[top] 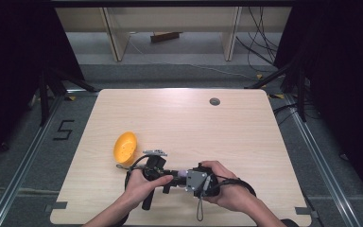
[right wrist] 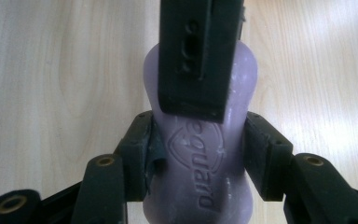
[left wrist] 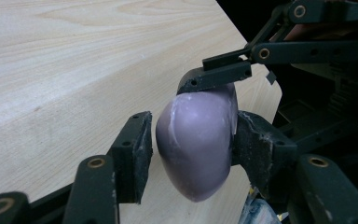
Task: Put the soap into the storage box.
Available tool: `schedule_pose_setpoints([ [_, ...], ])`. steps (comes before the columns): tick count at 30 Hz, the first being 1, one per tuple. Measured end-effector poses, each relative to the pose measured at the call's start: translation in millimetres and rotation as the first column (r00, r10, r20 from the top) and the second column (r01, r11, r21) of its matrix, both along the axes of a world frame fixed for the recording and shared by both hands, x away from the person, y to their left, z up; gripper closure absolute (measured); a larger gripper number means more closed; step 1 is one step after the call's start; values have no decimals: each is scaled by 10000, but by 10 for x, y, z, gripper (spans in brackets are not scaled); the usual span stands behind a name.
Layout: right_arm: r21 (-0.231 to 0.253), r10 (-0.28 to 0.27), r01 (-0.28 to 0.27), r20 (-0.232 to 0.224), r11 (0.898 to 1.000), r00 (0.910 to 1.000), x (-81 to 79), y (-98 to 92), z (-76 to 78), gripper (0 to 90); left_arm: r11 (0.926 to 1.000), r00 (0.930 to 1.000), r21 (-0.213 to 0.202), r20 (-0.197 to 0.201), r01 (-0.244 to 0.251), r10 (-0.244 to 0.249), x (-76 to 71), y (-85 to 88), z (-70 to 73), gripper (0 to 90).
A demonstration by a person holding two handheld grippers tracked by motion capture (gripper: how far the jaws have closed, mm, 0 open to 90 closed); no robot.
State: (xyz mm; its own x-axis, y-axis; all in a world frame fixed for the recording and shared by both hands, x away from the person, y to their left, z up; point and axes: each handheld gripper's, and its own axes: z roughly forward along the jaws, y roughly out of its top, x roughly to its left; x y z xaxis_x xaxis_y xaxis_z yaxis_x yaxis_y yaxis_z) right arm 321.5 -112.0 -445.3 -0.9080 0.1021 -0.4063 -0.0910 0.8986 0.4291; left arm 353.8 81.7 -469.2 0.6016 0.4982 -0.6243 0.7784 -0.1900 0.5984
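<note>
Near the lower middle of the high view, both hands are meeting over the wooden table. The right gripper is gripping a purple soap bar firmly between both pads. The left gripper is standing half closed around the same bar; one pad is touching it, the other is just beside it. A yellow bowl is lying at left of the hands.
</note>
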Motion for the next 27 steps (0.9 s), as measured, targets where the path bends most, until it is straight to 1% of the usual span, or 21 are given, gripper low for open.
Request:
schedule_pose_setpoints([
  [1, -41, -127, 128, 93, 9999, 9999, -8, 0, 3, 499, 9997, 9996, -68, 114, 245, -244, 22, 9, -12, 463],
  [2, -30, 8, -7, 157, 10000, 9999, -1, 4, 1, 499, 9996, 9994, -93, 181, 283, -281, 27, 5, -17, 469],
  [3, -56, 191, -189, 284, 9998, 9994, 7, 8, 1, 500, 9994, 9994, -140, 152, 301, -298, 29, 2, -19, 475],
  [4, -153, 636, -628, 585, 9979, 9963, 31, 15, 1, 499, 9995, 9995, -169, 109, 282, -280, 25, -5, -18, 481],
  [6, -167, 775, -765, 682, 9969, 9947, 37, 19, 5, 500, 9997, 9998, -149, 62, 202, -201, 17, -18, -14, 491],
  [7, -158, 728, -719, 673, 9973, 9951, 32, 21, 8, 499, 10000, 9999, 29, 92, 86, -86, 10, -24, -3, 491],
  [9, -171, 791, -781, 662, 9968, 9947, 34, 19, 8, 499, 9999, 9999, 42, 86, 113, -113, 15, -22, -1, 495],
  [10, -52, 214, -212, 315, 9998, 9993, 0, 7, 3, 500, 9999, 9999, -36, 81, 147, -146, 19, -23, -5, 497],
  [12, -46, 236, -234, 366, 9997, 9991, 0, 5, 1, 499, 9996, 9997, -163, 36, 244, -243, 26, -19, -12, 499],
  [13, -57, 15, -13, 389, 10000, 9992, -14, 2, 2, 499, 9995, 9997, -154, 26, 260, -260, 27, -19, -13, 499],
  [16, -163, 316, -308, 504, 9994, 9982, 0, 12, -4, 500, 9996, 9997, -144, 20, 246, -246, 26, -15, -14, 507],
  [17, -289, 864, -842, 865, 9960, 9925, 31, 23, -2, 499, 9996, 9997, -173, -1, 240, -240, 23, -13, -11, 515],
  [18, -315, 862, -837, 883, 9960, 9924, 32, 24, -6, 500, 9994, 9996, -204, -11, 277, -277, 23, -1, -5, 531],
  [19, -351, 893, -864, 920, 9956, 9917, 34, 24, -11, 500, 9994, 9998, -306, 28, 185, -184, 22, 3, 1, 552],
  [20, -367, 871, -840, 951, 9958, 9917, 35, 22, -15, 501, 9992, 9997, -395, -243, 20, -30, 8, 2, 20, 577],
  [22, -211, 715, -699, 924, 9973, 9932, 28, 21, -16, 501, 9994, 9998, -280, 25, 182, -181, 23, 14, 25, 580],
  [23, -242, 708, -688, 958, 9973, 9929, 28, 23, -11, 501, 9994, 9999, -305, 4, 141, -141, 21, 12, 29, 581],
  [24, -228, 629, -613, 828, 9979, 9946, 26, 23, -6, 501, 9993, 9998, -302, 56, 205, -203, 25, 19, 31, 582],
  [25, -161, 37, -28, 596, 9999, 9982, -11, 16, -9, 501, 9994, 9999, -312, 85, 140, -138, 21, 19, 35, 584],
  [26, -141, 61, -52, 624, 9999, 9980, -8, 17, -9, 501, 9993, 9997, -325, 198, 159, -153, 21, 19, 36, 585],
  [27, -146, 311, -301, 767, 9994, 9966, 10, 19, -6, 501, 9994, 9994, -293, 289, 174, -165, 22, 22, 37, 586],
])
